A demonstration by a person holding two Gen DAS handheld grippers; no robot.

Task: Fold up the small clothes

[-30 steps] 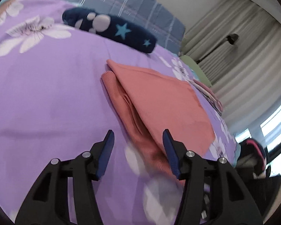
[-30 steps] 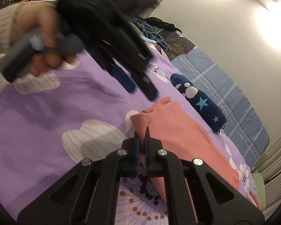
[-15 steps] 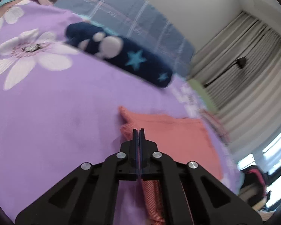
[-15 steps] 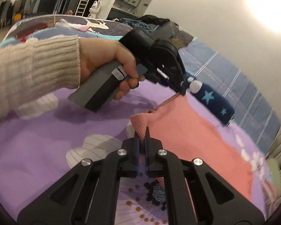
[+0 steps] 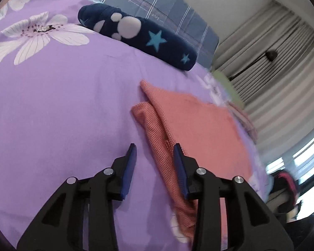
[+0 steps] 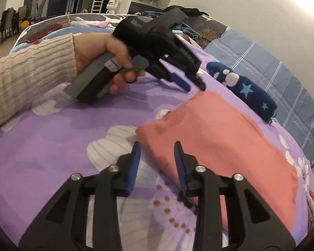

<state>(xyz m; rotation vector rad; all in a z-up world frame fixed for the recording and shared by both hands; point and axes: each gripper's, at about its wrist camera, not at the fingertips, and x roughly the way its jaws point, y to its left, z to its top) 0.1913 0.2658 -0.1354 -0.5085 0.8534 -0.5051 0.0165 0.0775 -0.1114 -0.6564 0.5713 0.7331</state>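
The salmon cloth (image 6: pixel 226 138) lay folded on the purple bed sheet (image 5: pixel 58 108), near a dark blue rolled cloth (image 5: pixel 140 35). Both jaws had just been opening. The left hand-held gripper (image 5: pixel 155 152) stood spread, with the cloth's loose edge between its jaws but not pressed. The right hand-held gripper (image 6: pixel 157 148) was spread too, with the near corner between its blue pads, apart from them. The fold seemed just released. The layers at the left edge did not lie even, so they could spring open. A pad could also catch the soft fabric and drag the fold crooked when the hands went away.
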